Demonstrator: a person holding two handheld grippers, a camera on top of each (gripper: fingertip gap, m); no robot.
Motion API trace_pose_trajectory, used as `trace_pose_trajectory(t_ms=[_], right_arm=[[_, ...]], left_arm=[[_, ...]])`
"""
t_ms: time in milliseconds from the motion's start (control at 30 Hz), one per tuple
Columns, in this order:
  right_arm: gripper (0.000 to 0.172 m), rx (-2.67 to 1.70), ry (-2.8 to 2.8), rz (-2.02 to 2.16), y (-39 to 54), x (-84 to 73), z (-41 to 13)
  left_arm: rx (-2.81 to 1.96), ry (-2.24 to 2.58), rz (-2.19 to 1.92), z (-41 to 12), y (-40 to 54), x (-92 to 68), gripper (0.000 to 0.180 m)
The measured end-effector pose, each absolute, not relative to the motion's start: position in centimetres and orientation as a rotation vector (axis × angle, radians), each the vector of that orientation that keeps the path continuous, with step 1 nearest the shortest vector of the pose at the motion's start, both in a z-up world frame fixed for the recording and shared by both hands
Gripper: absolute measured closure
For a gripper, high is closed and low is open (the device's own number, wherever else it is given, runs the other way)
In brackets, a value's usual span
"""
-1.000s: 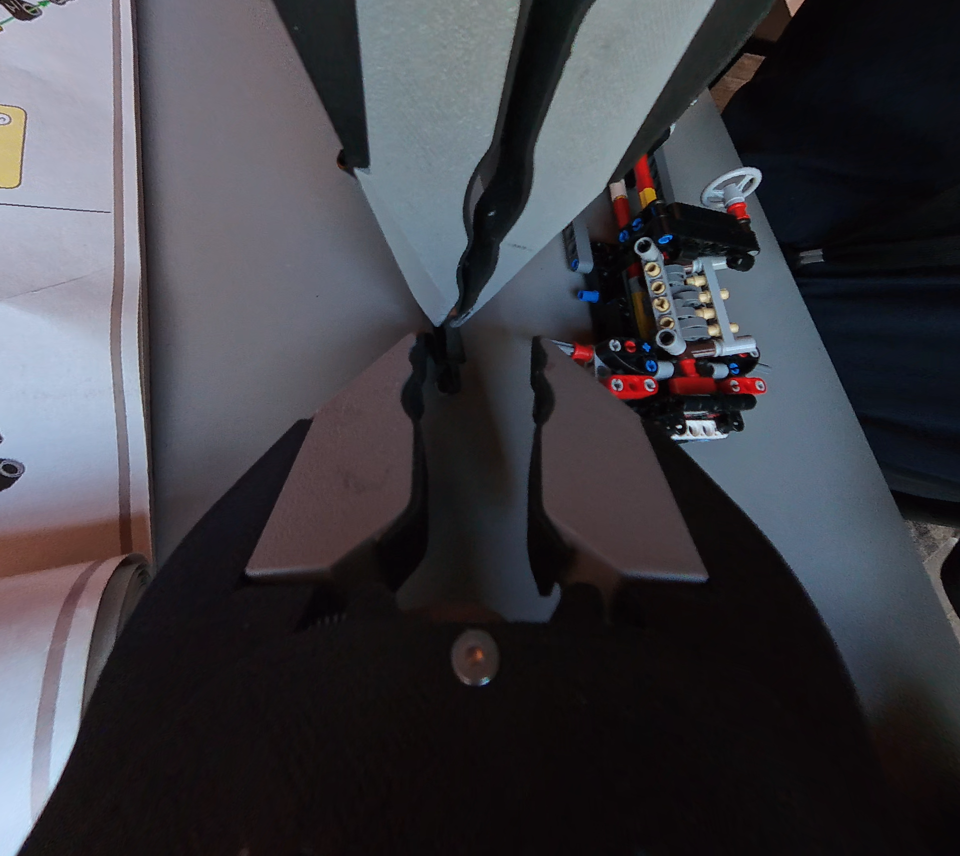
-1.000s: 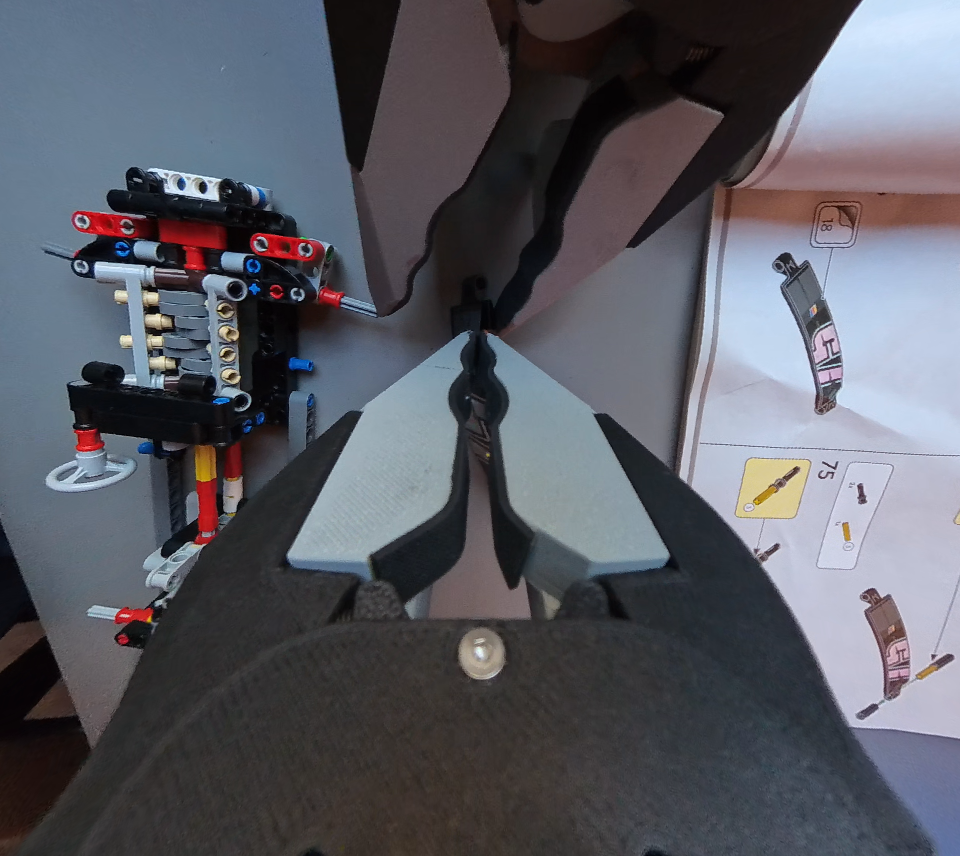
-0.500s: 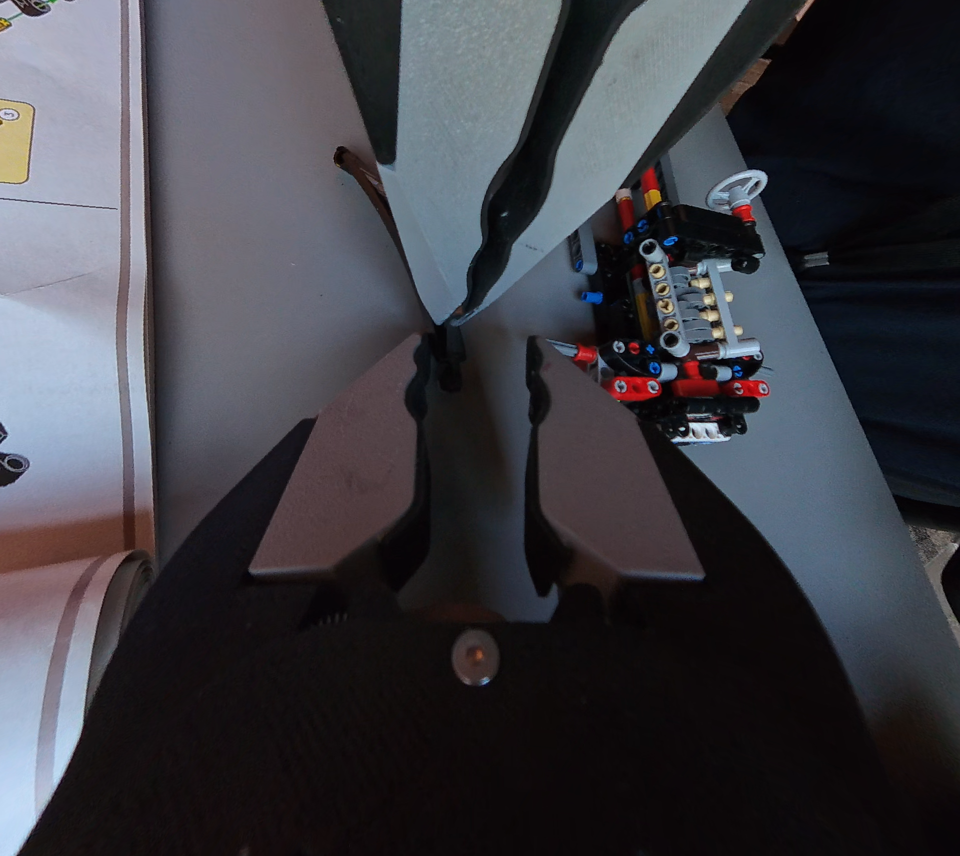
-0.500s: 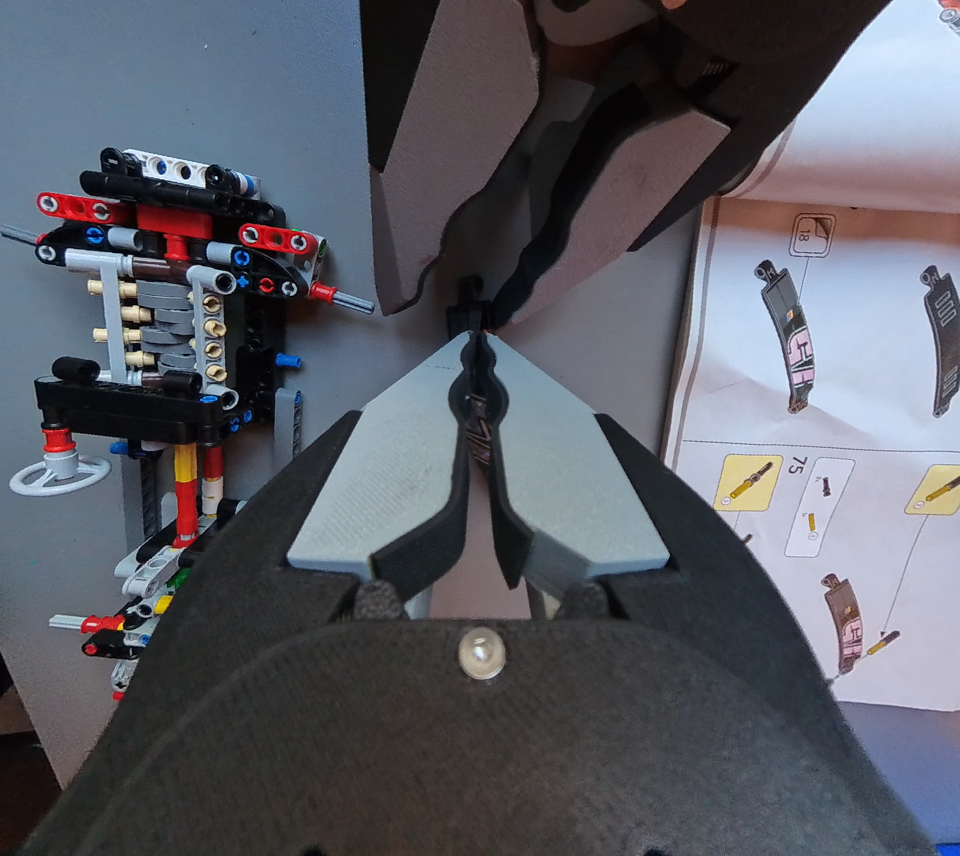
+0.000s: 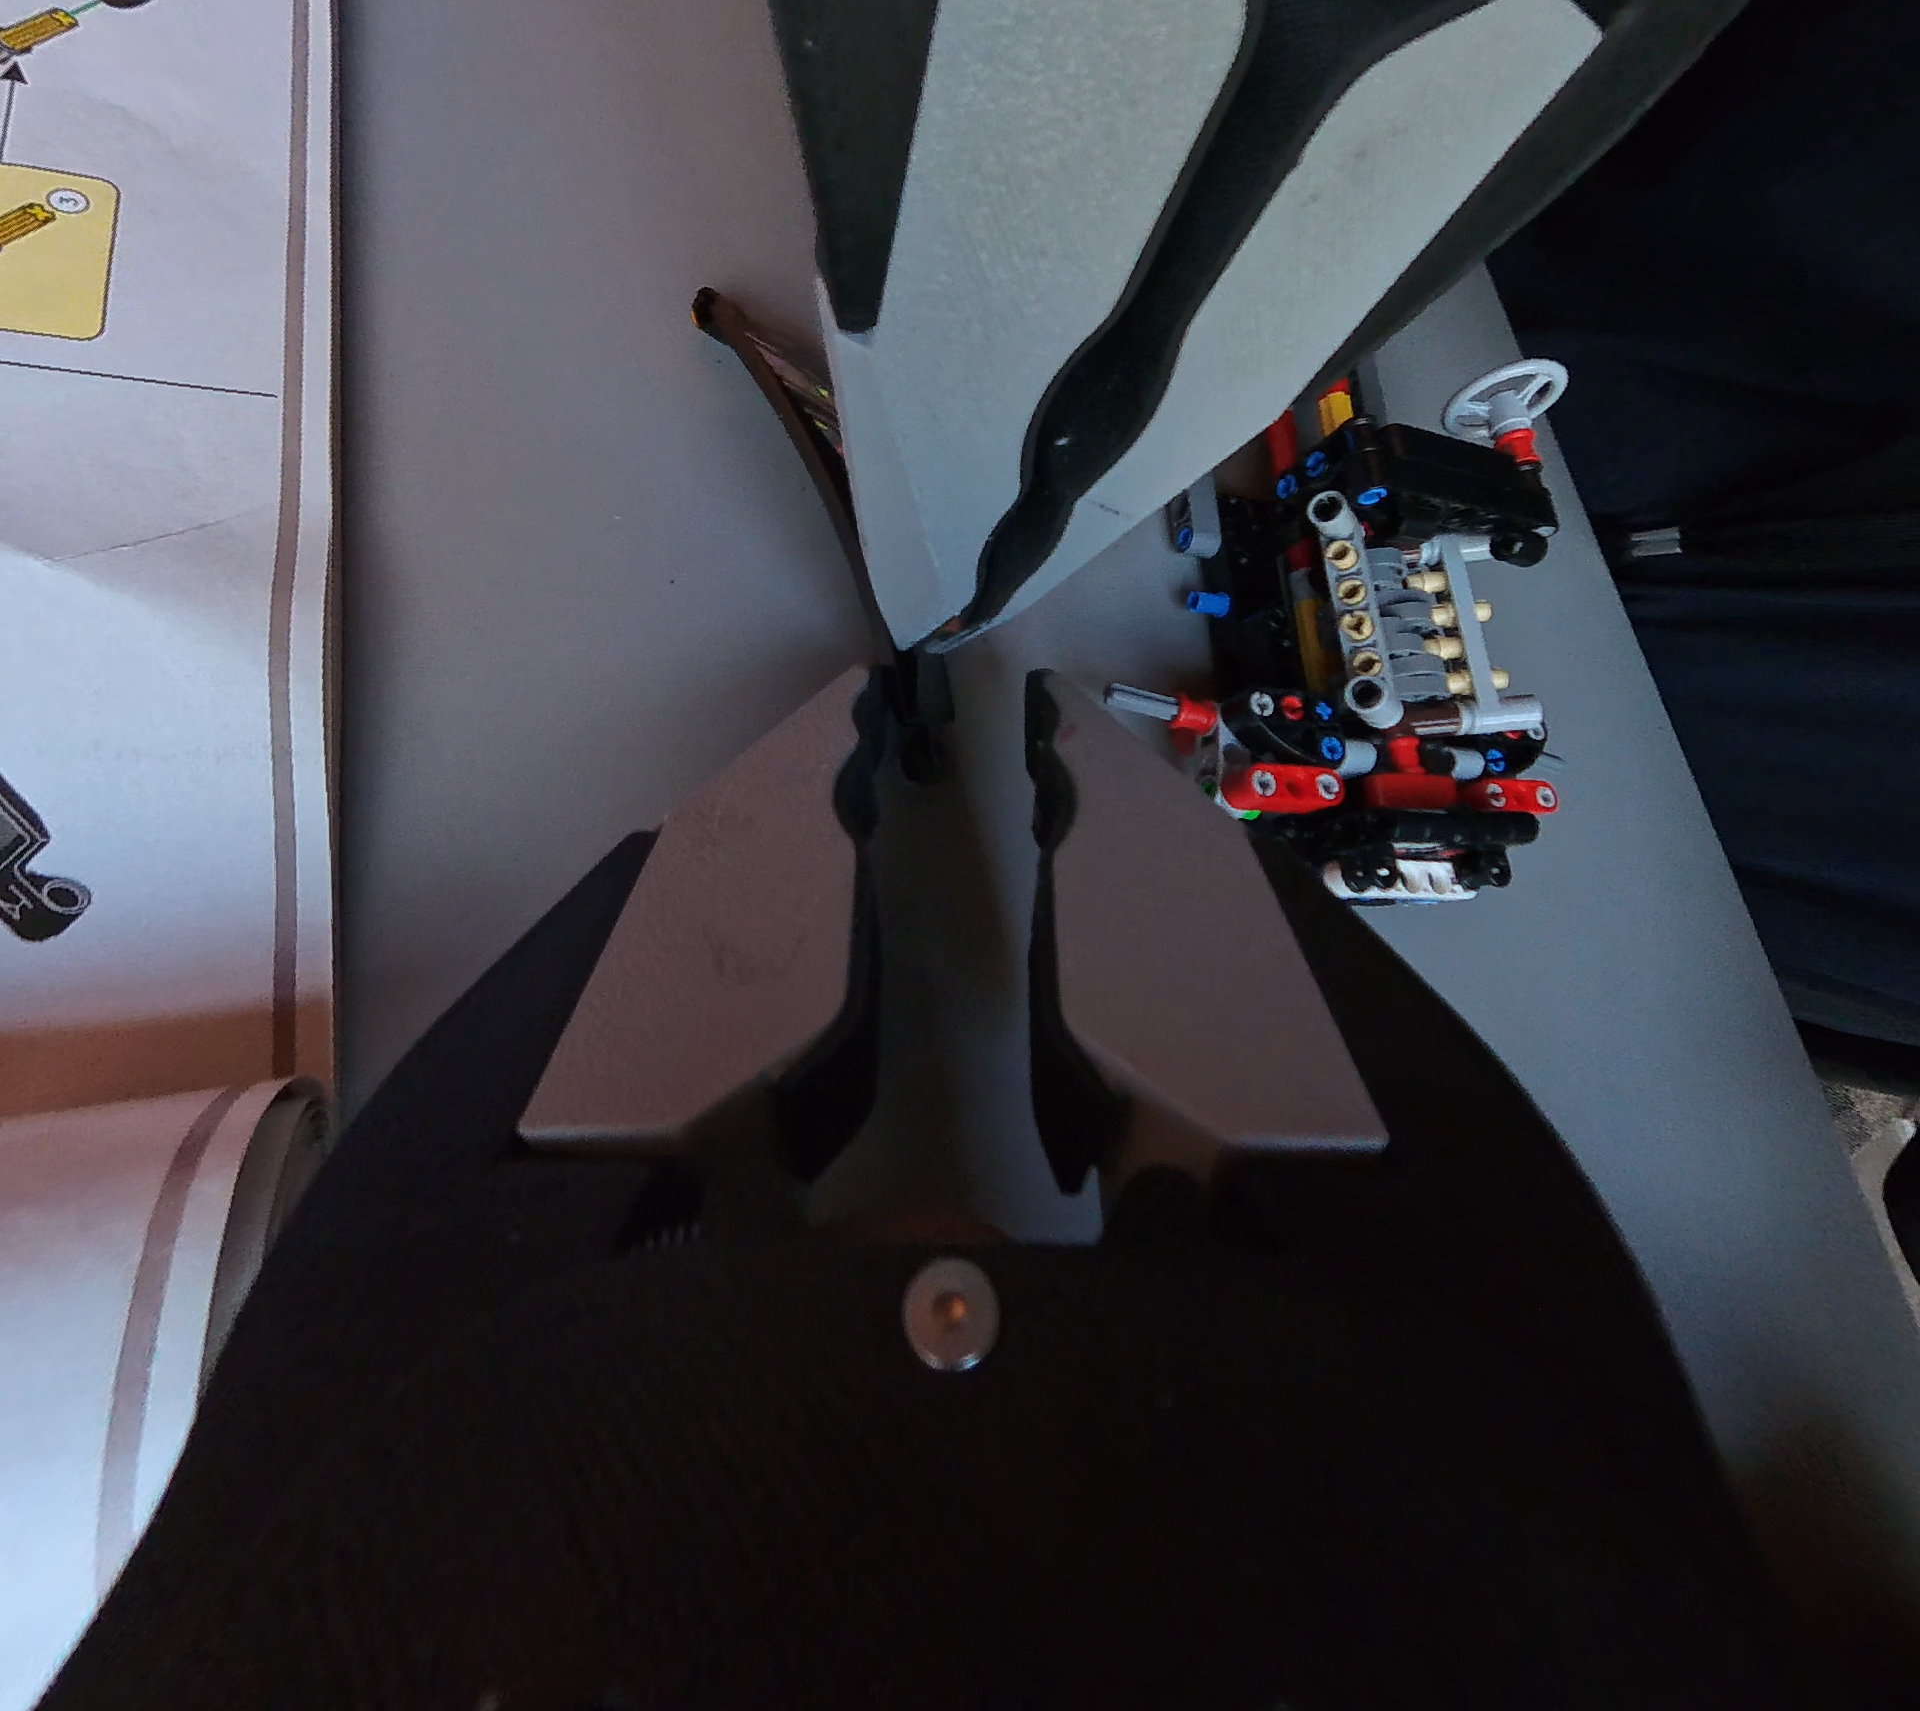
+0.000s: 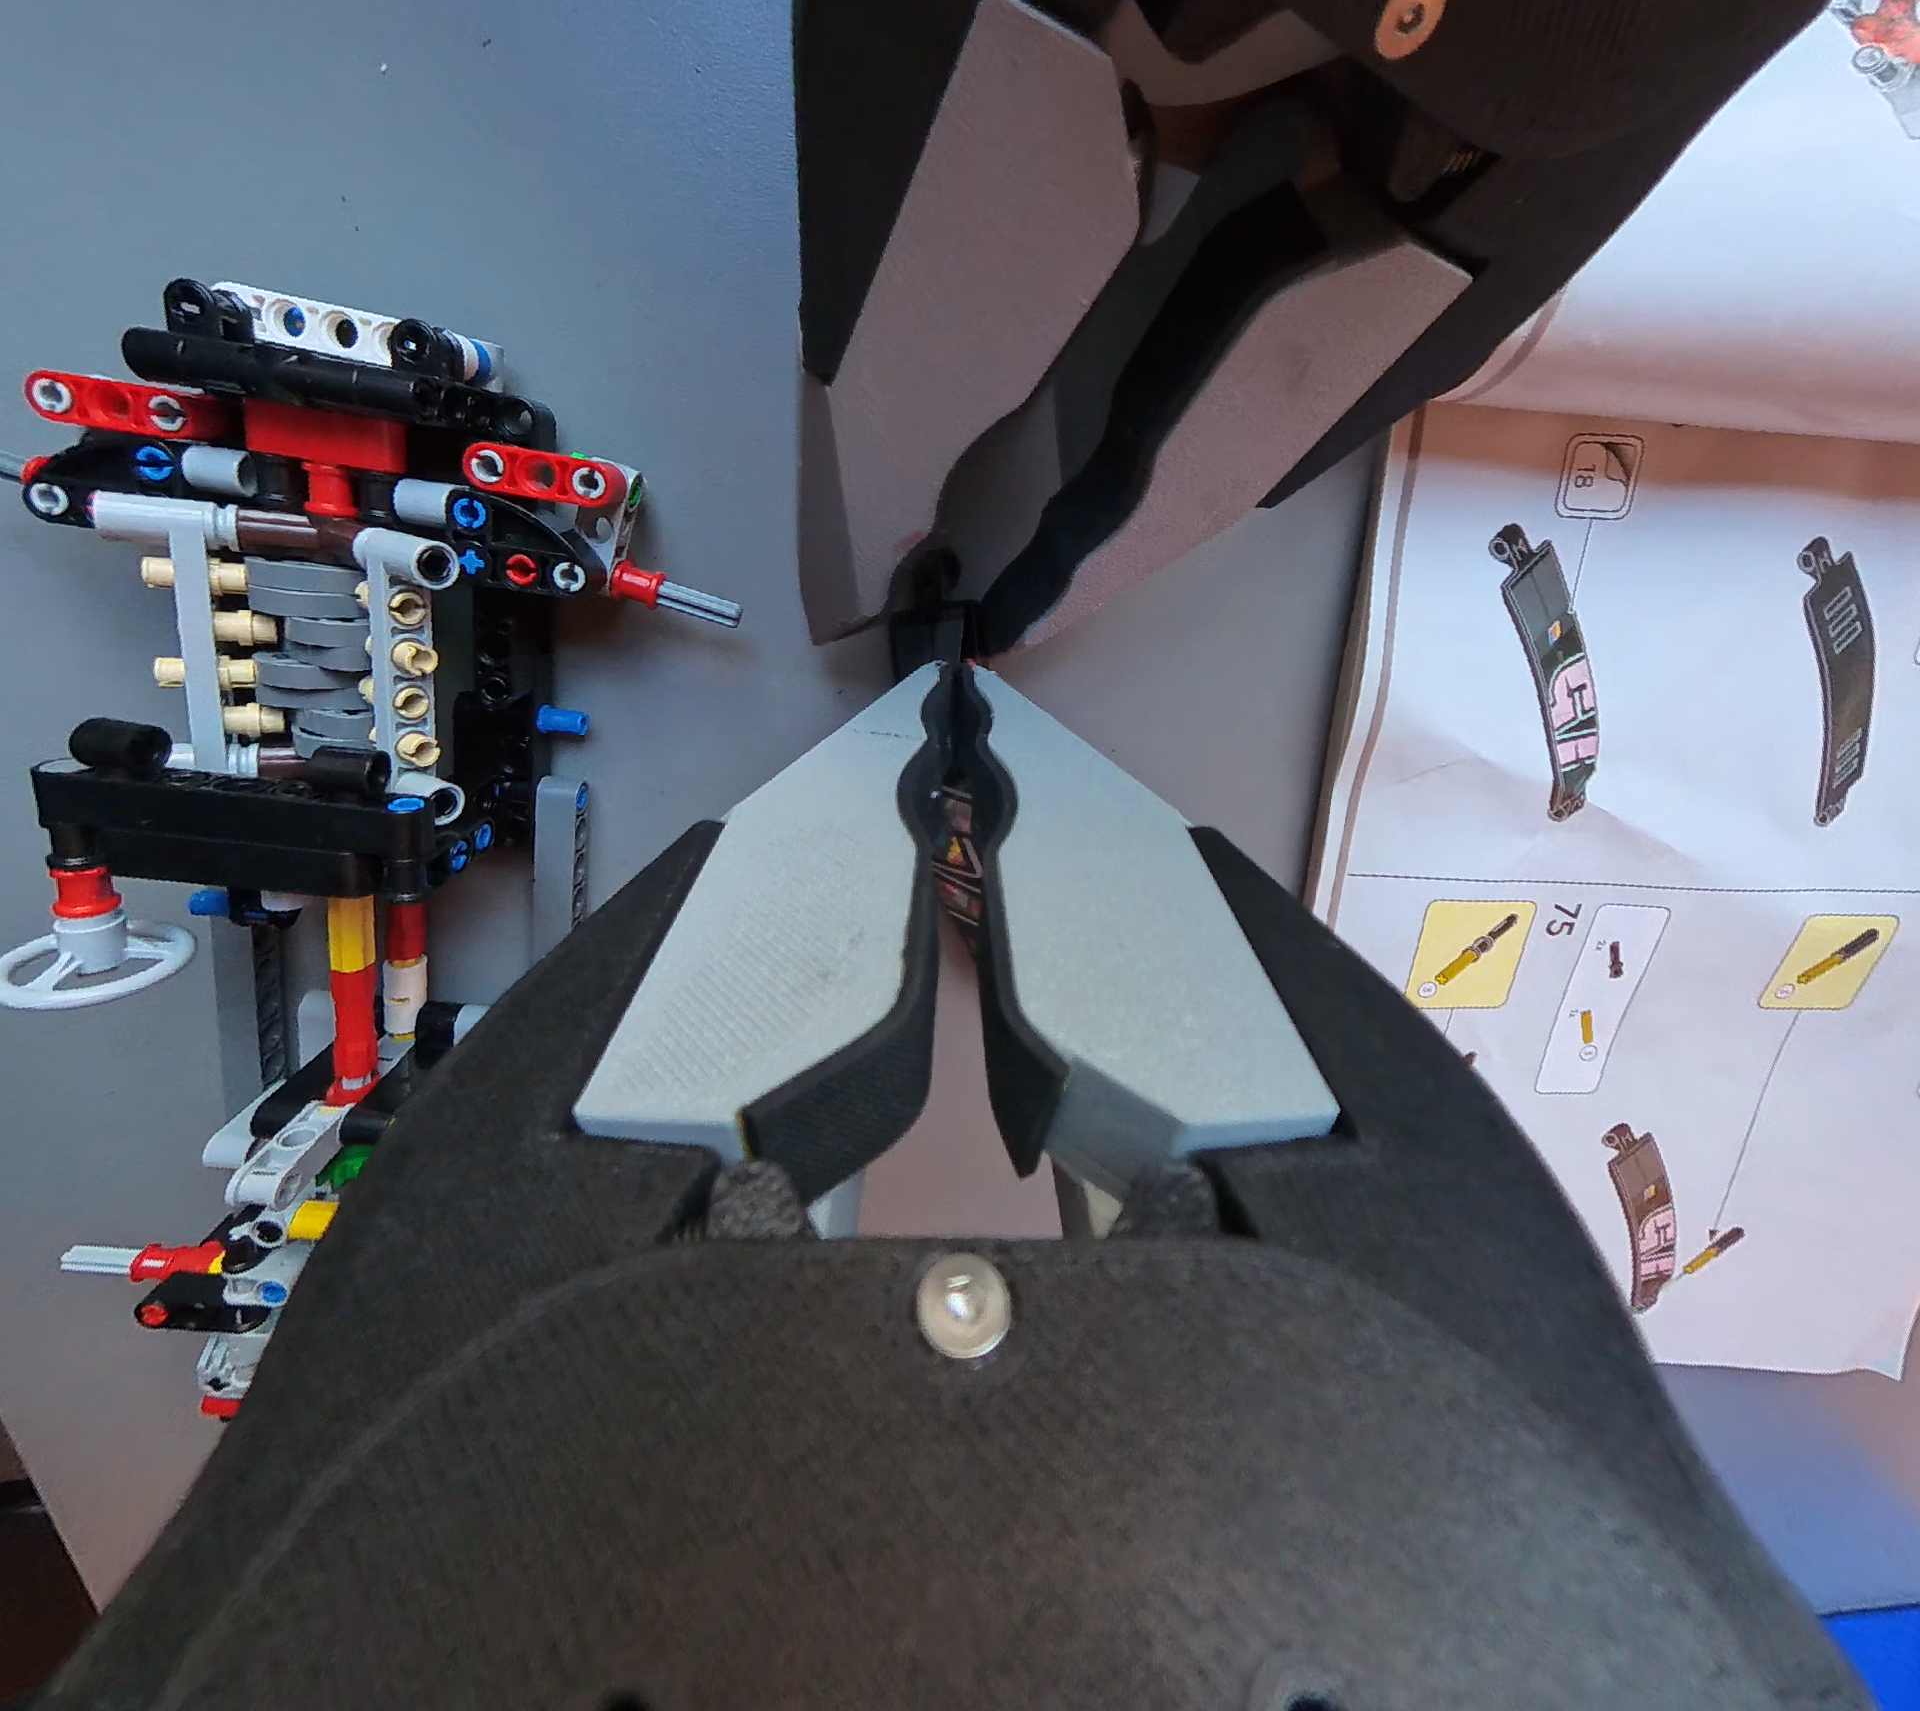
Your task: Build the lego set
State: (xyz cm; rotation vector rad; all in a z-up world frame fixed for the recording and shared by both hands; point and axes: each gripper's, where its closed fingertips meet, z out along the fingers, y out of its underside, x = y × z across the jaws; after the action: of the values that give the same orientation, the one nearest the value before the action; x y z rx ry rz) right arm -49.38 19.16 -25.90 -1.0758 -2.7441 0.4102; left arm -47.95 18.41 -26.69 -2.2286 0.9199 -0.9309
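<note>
Pinching a curved black panel (image 6: 954,872) with coloured markings, the right gripper (image 6: 951,674) is clamped tight; a small black pin (image 5: 920,726) juts from its end. Left gripper (image 5: 961,695) stands narrowly parted around that pin, only one pad touching.

On the table (image 6: 312,51), the brick model (image 6: 312,622) lies left of the 2 meeting grippers, the instruction booklet (image 6: 1662,830) right

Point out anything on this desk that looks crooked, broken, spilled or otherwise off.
Nothing looks damaged or spilled. The brick-built model lies intact on the grey desk beside the open instruction booklet. The right gripper is shut on a curved black panel, and the left gripper stands open around a small black pin.
</note>
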Motion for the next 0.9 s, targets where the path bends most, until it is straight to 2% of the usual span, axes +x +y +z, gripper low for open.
trace_pose_trajectory(t_ms=[200,633,900], right_arm=[[0.172,-1.078,-2.752,0.423,18.94,-49.29,-25.90],[0.172,-1.078,-2.731,0.433,19.17,-49.43,-25.83],[0.172,-1.118,-2.698,0.644,19.01,-49.13,-25.06]], left_arm=[[-2.255,0.897,-0.920,-26.96,18.64,-48.15,0.173],[-2.268,0.856,-0.927,-27.00,18.98,-48.30,0.175],[-2.257,0.844,-0.937,-26.81,19.05,-48.33,0.180]])
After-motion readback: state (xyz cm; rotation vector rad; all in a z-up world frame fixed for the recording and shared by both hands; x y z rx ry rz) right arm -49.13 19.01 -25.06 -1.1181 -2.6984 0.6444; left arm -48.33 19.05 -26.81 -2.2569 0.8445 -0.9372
